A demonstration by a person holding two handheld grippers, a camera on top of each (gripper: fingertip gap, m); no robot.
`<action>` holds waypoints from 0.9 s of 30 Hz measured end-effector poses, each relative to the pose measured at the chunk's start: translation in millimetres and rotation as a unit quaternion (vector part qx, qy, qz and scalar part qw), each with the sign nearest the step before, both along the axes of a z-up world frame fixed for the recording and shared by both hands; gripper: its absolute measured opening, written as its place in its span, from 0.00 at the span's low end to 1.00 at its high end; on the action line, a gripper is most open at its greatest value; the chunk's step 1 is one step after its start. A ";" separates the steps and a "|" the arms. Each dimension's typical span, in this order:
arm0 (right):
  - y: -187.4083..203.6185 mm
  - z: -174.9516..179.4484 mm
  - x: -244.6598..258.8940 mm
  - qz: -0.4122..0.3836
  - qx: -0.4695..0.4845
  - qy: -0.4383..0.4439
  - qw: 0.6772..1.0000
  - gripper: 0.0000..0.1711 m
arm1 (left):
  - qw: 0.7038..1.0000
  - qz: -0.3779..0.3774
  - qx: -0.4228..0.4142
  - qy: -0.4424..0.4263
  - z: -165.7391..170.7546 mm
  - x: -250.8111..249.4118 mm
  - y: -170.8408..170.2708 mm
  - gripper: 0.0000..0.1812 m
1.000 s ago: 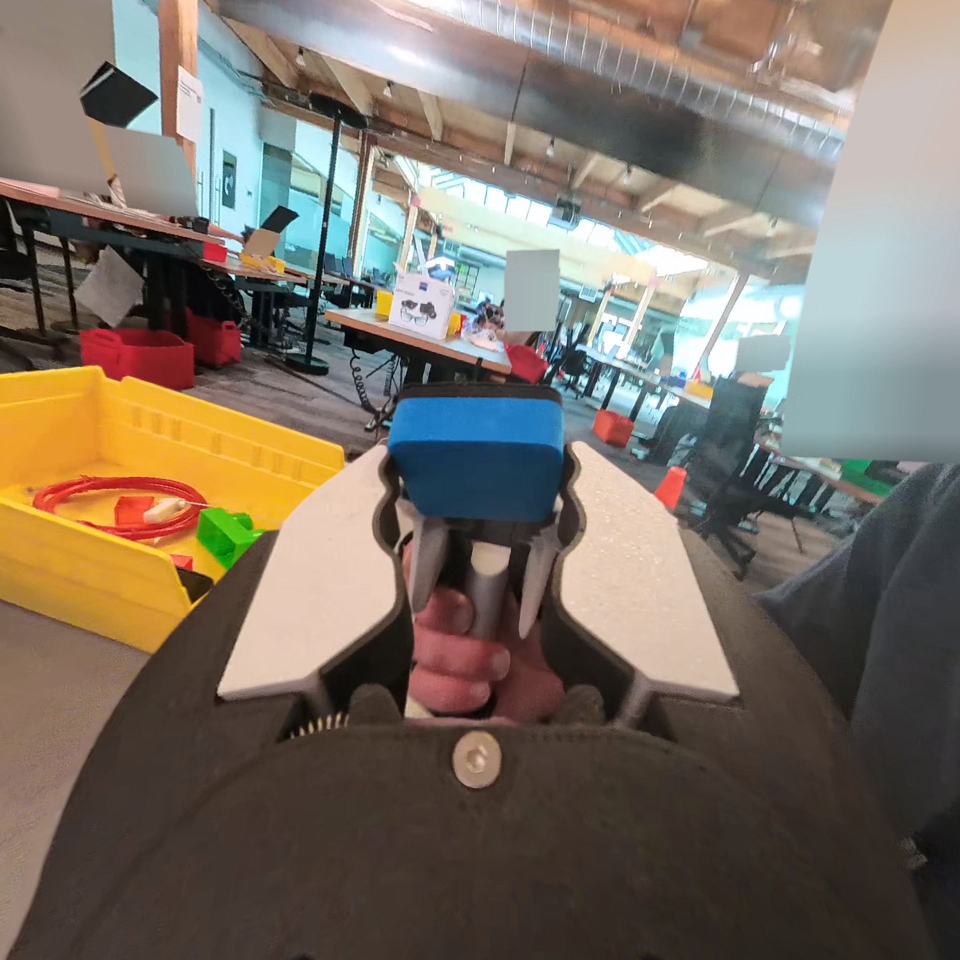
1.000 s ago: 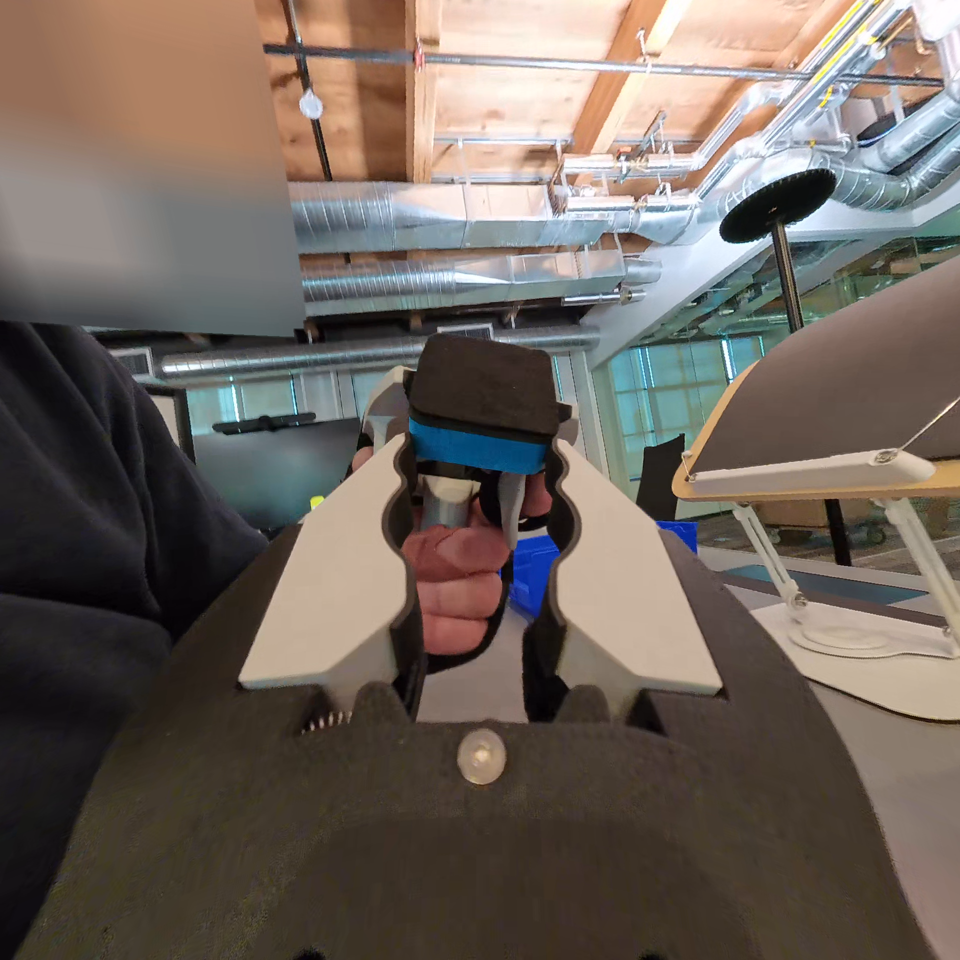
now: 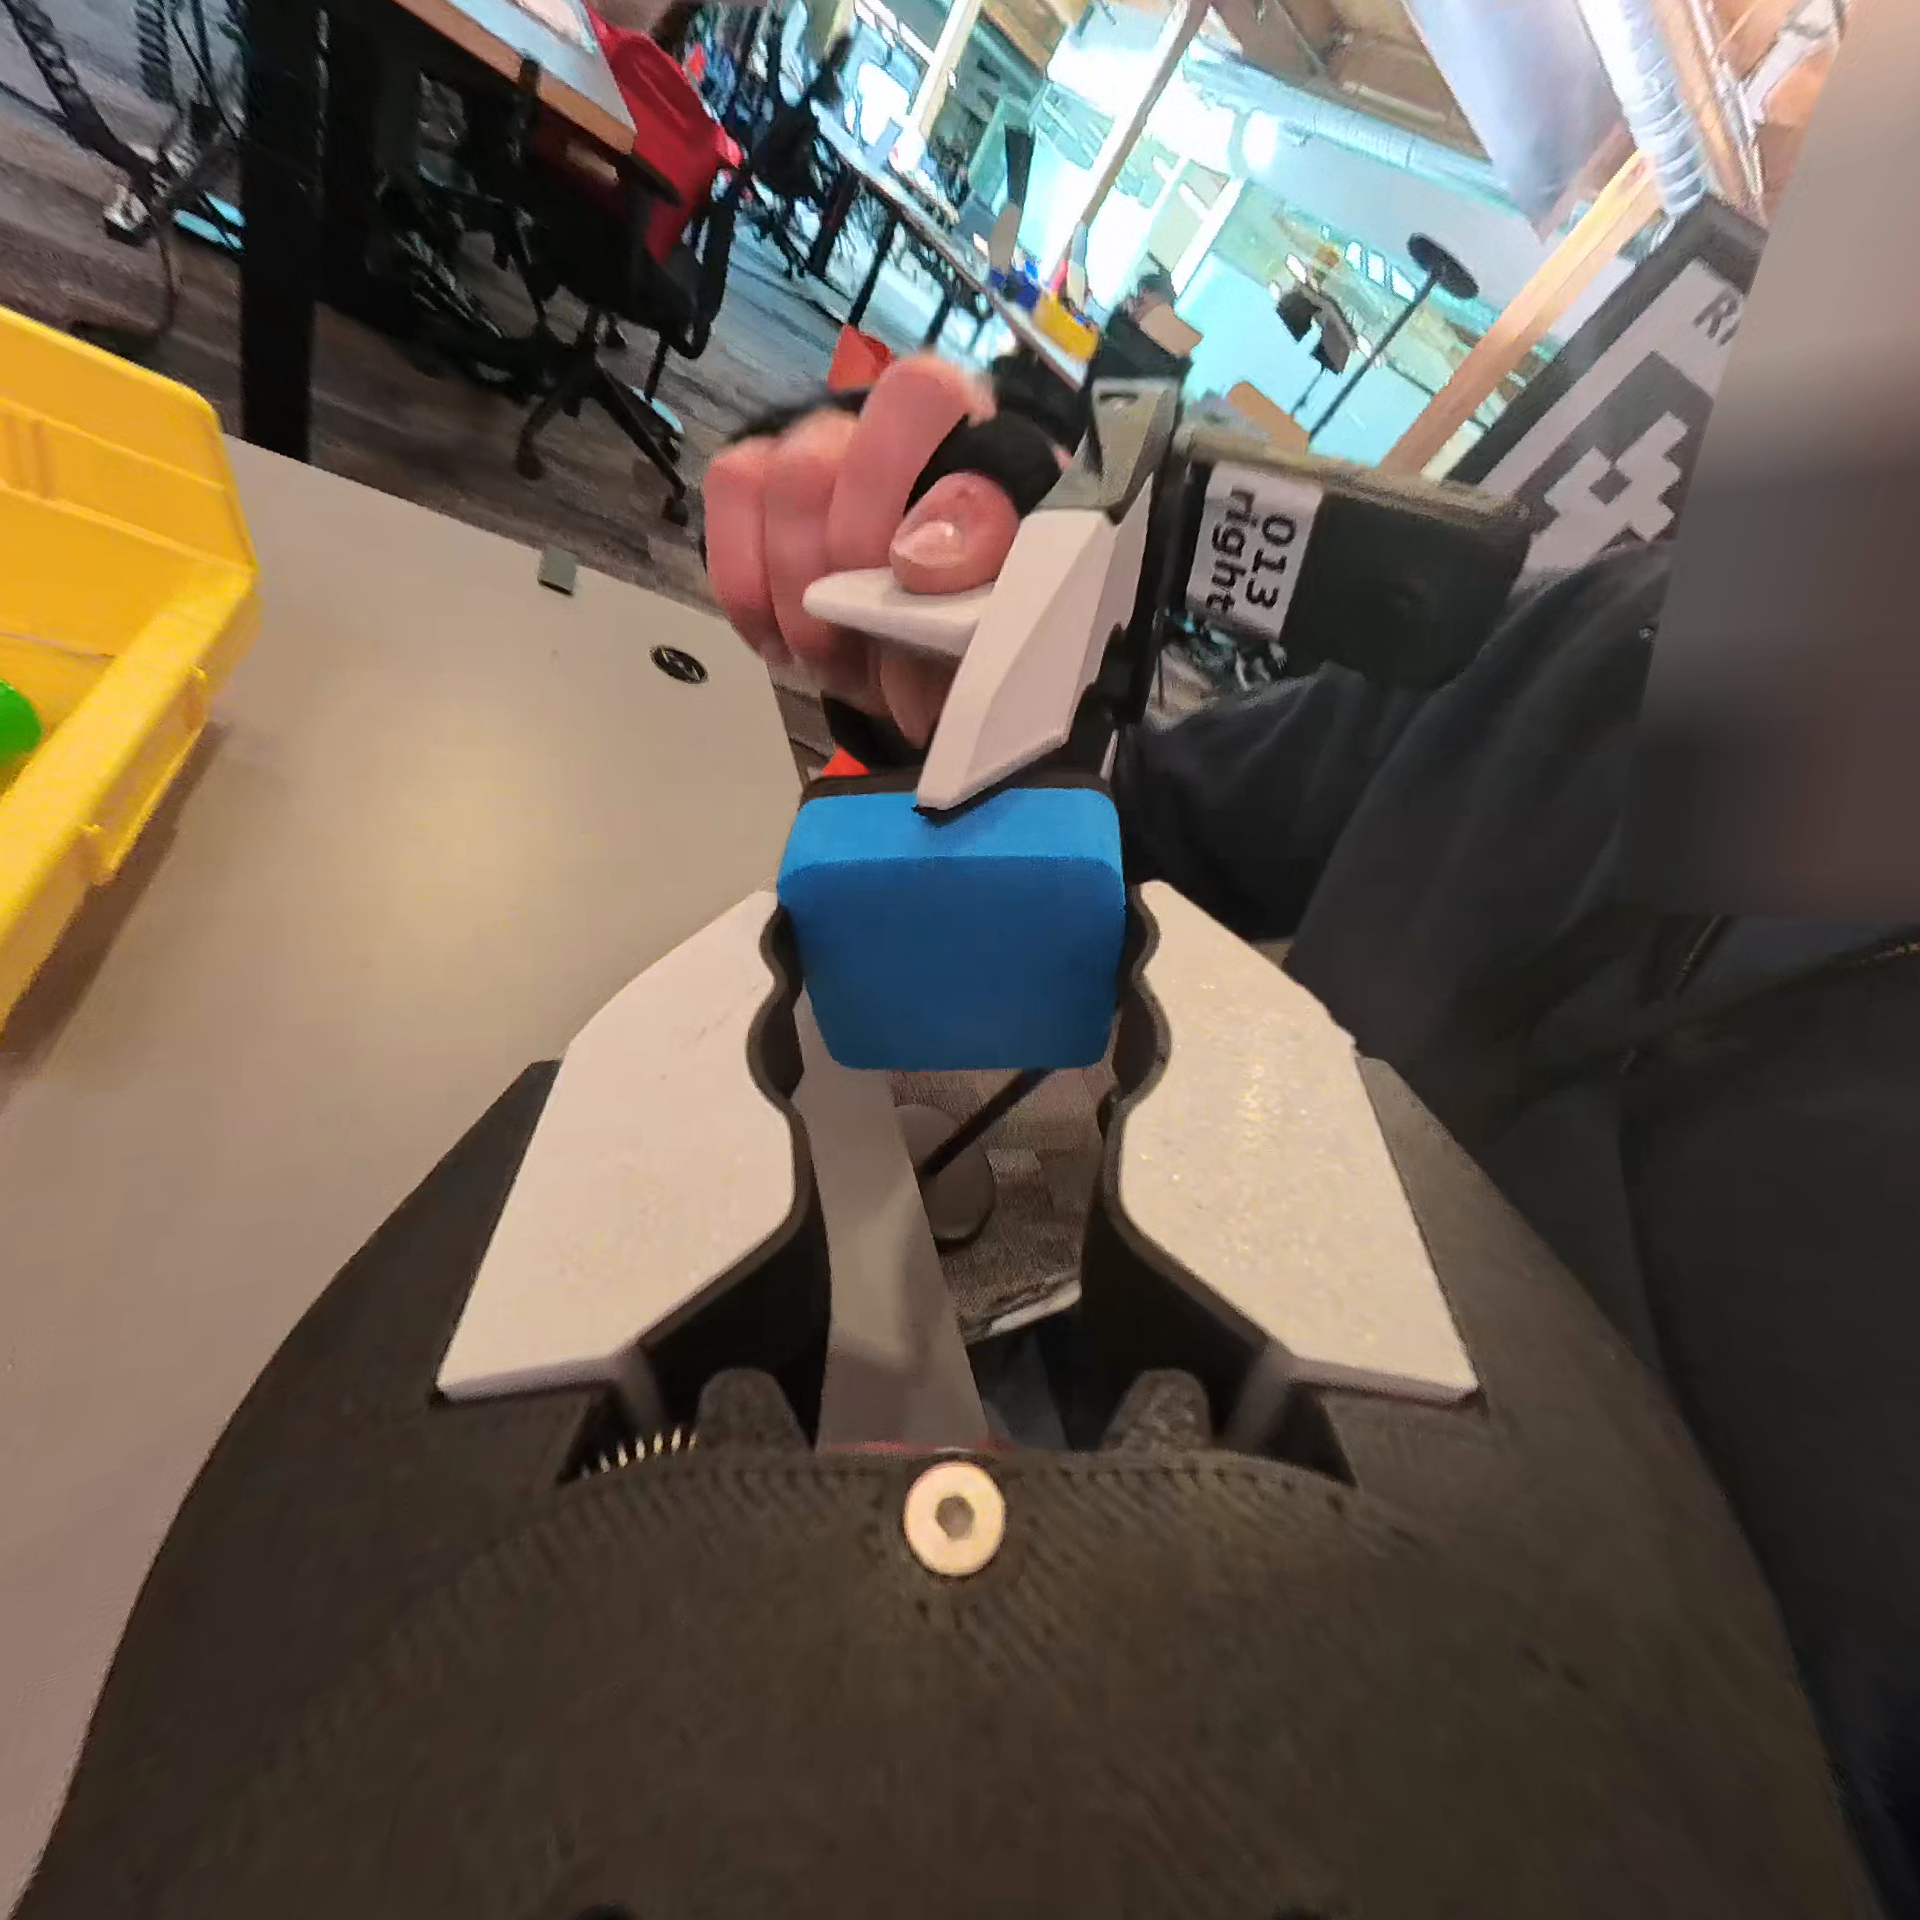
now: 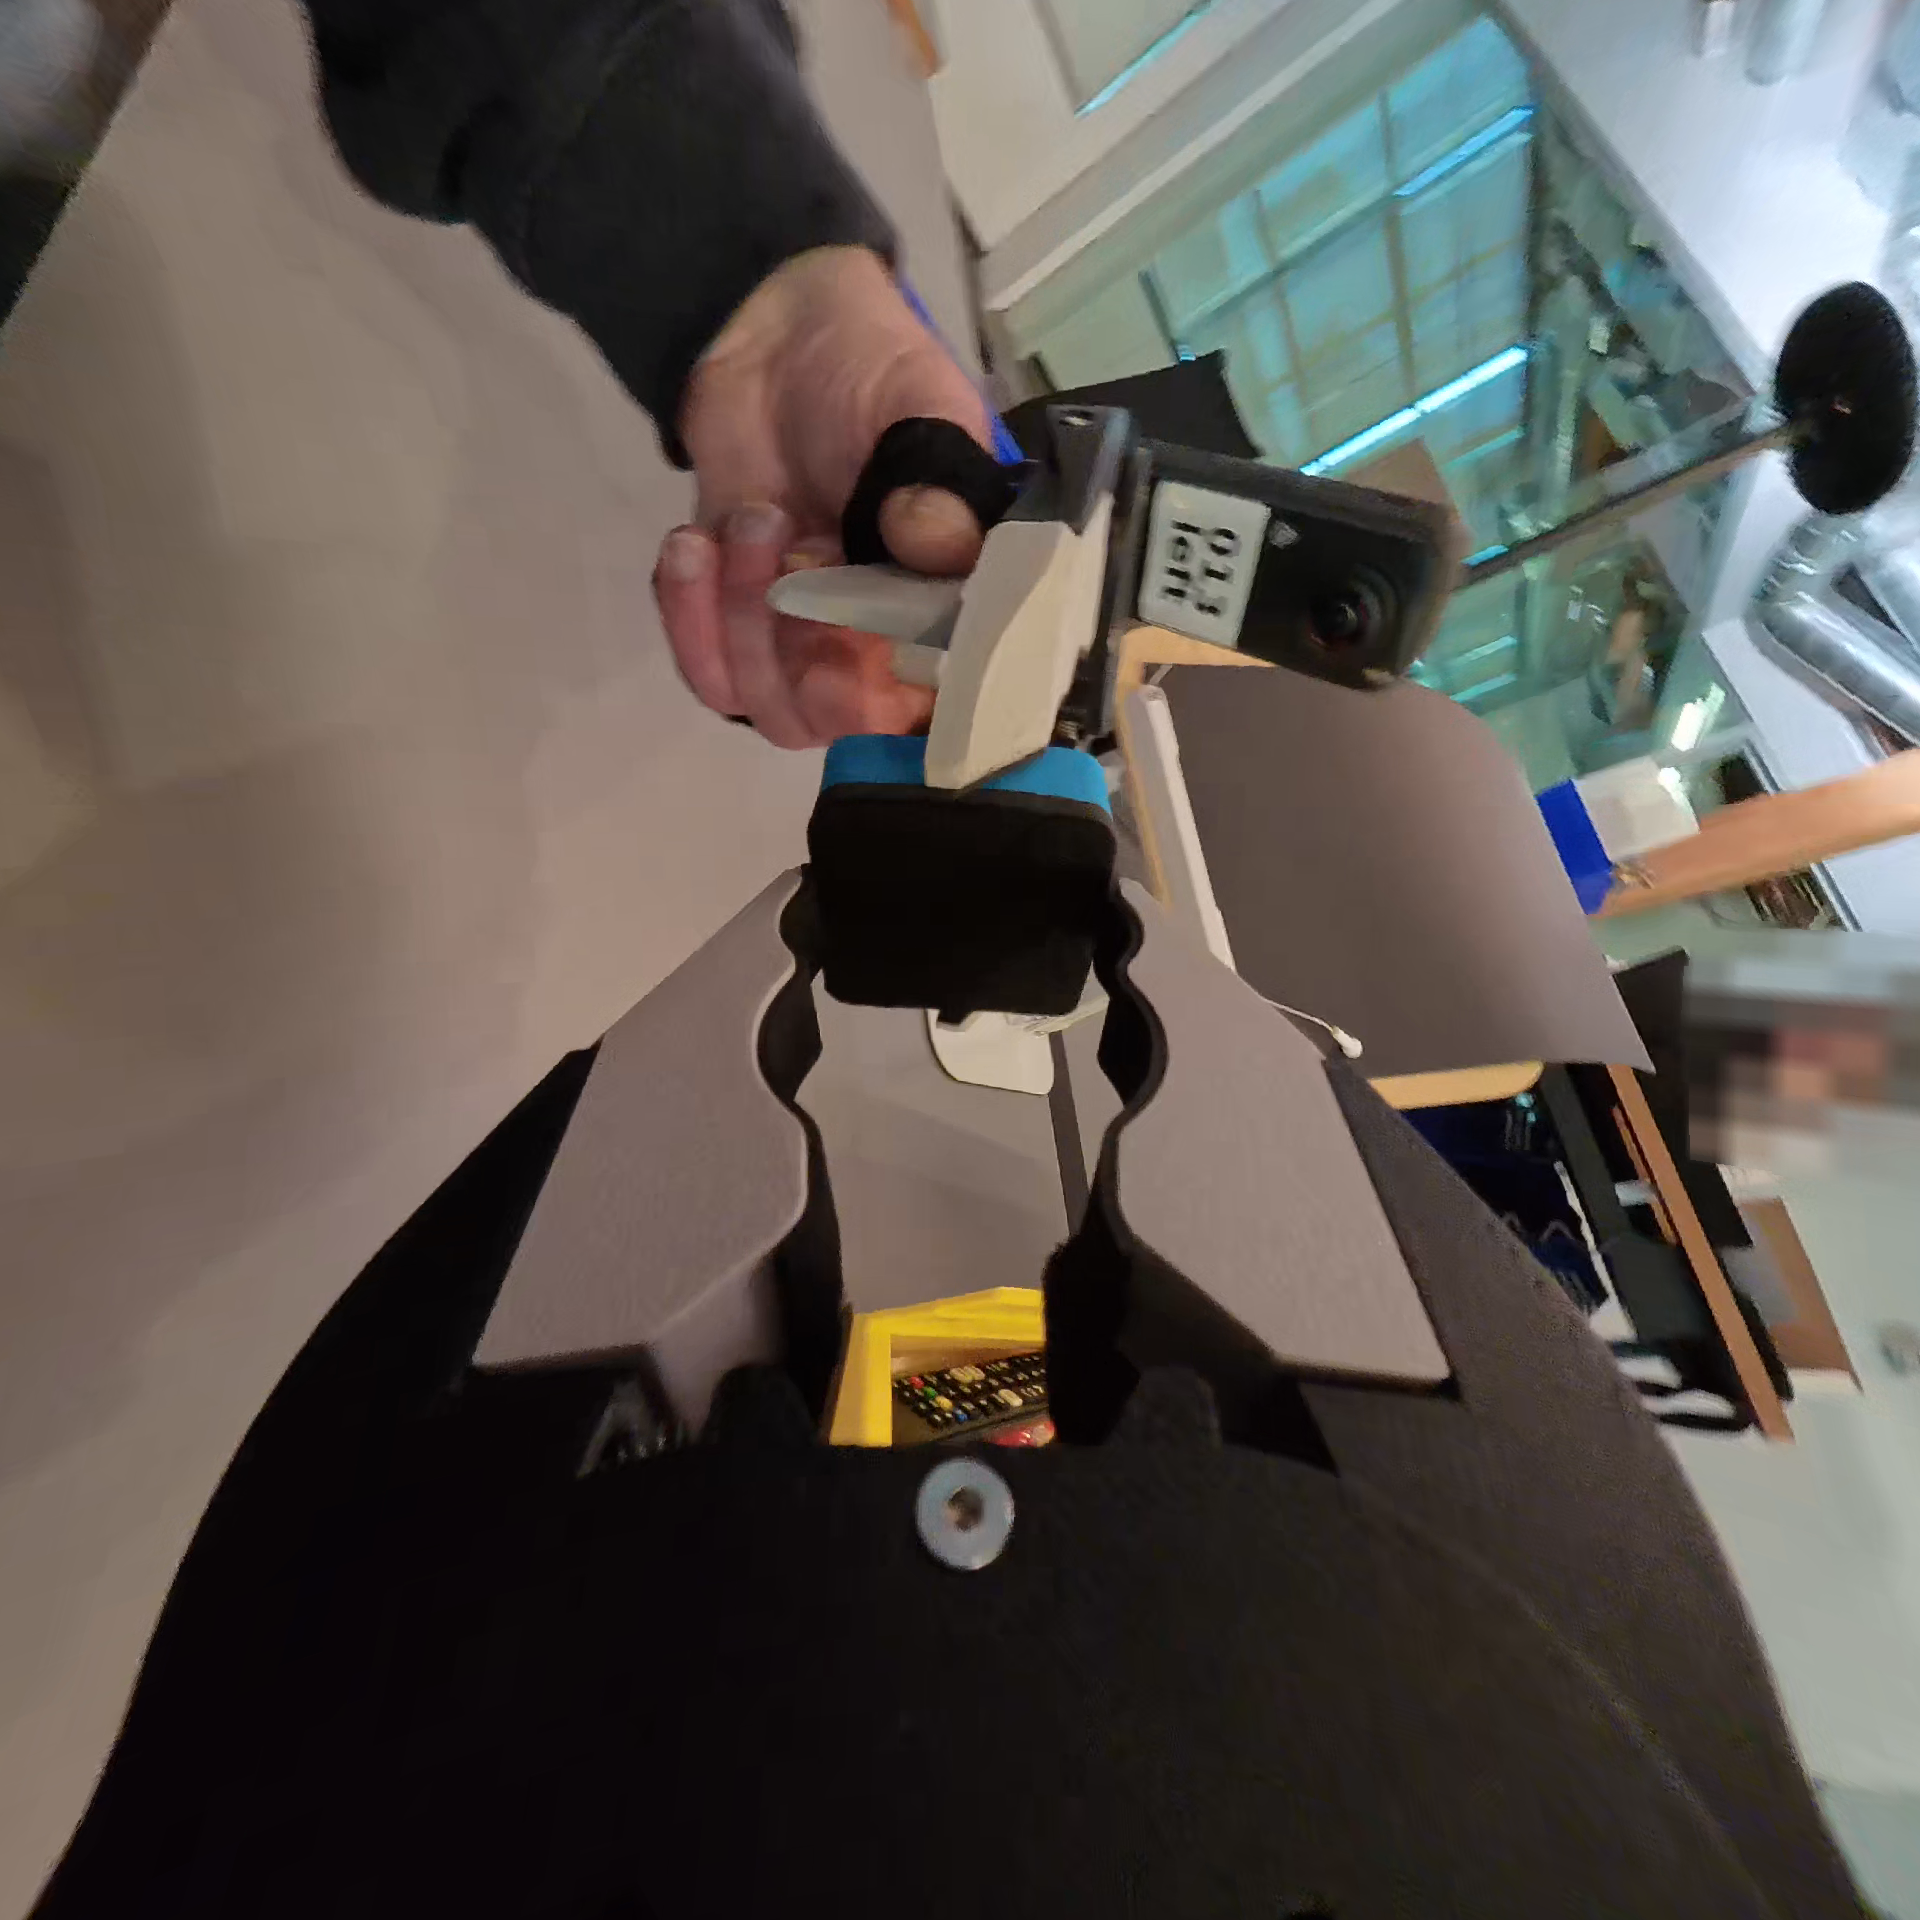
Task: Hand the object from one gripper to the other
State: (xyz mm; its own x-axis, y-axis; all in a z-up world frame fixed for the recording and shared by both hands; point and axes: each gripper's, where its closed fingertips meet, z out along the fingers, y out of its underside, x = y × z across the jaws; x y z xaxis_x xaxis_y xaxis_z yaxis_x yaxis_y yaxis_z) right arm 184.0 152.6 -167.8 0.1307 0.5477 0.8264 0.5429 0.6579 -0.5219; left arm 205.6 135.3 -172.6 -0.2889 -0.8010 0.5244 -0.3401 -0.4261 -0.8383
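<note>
A foam block with a blue face [image 3: 951, 961] and a black face [image 4: 961, 909] is held in the air between both grippers. My left gripper [image 3: 954, 914] is shut on its two sides. My right gripper [image 4: 961, 904] is shut on it from the opposite end, at right angles to the left one. In the left wrist view one right finger [image 3: 1023, 665] lies on top of the block and the other passes under it. In the right wrist view a left finger [image 4: 1003, 665] lies on the block's top. A hand [image 4: 810, 499] holds each gripper.
A grey table [image 3: 416, 831] lies below to the left, with a yellow bin [image 3: 125, 582] holding a green object [image 3: 16, 727]. In the right wrist view a yellow bin [image 4: 935, 1340] holds a remote control [image 4: 971, 1387]. A dark board on a white stand [image 4: 1351, 862] is to the right. Less than 4 cm separates the two grippers' tips.
Both grippers have tilted down and turned together, so the table replaces the ceiling in view. The block stays clamped between both grippers.
</note>
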 end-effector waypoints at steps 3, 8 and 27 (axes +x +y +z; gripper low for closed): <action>15.0 17.4 7.1 -0.052 -0.002 0.107 0.993 0.29 | 0.999 0.038 0.005 -0.039 11.0 0.3 11.0 0.35; 29.4 25.0 12.6 -0.142 0.046 0.198 0.969 0.29 | 0.989 0.109 -0.027 -0.097 16.5 1.7 20.3 0.44; 0.1 11.1 -7.5 -0.061 0.004 0.188 0.980 0.43 | 0.973 0.151 -0.071 -0.158 21.4 -1.1 21.8 0.33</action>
State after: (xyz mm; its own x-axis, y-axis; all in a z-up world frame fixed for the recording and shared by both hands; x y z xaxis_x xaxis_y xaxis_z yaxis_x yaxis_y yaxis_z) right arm 176.5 152.7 -156.6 0.4912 0.5025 0.7115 0.3876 0.6054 -0.6952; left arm 204.5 157.1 -151.2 -0.2164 -0.8004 0.5590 0.0826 -0.5856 -0.8064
